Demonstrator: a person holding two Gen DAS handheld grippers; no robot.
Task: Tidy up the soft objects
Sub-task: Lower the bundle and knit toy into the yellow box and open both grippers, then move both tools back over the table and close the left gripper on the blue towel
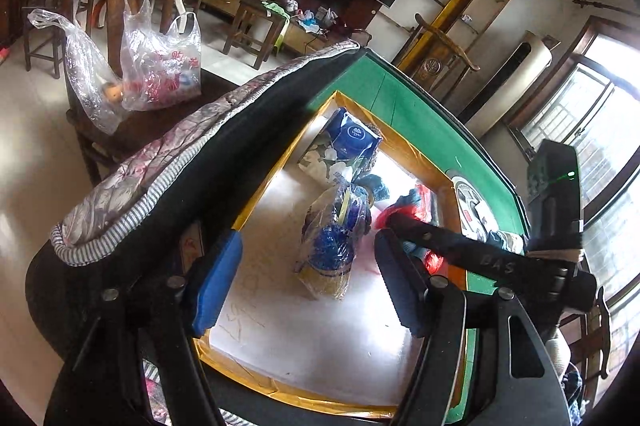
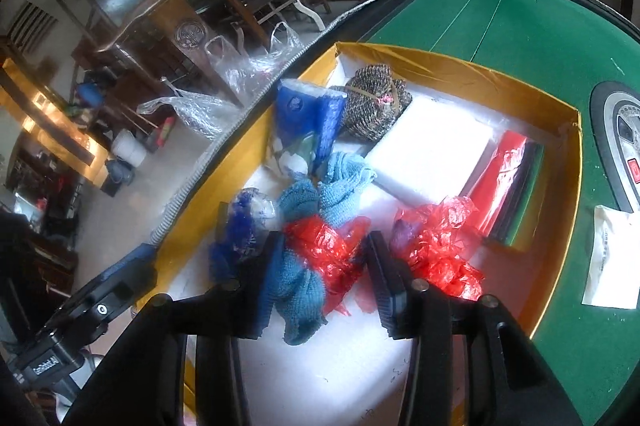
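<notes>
A yellow-walled box with a white floor sits on the green table. My right gripper reaches down into it. A blue towel tangled with a red plastic bag lies on the floor between its fingers; the left pad touches the towel and a thin gap shows at the right pad. My left gripper hangs open above the box with nothing between its blue pads. Below it lies a clear bag of blue stuff. The right gripper's finger shows beside it.
Also in the box are a blue tissue pack, a brown knitted bundle, a white block, a red-and-green folded stack and a second red bag. A white packet lies on the felt. A quilted cloth drapes the table edge.
</notes>
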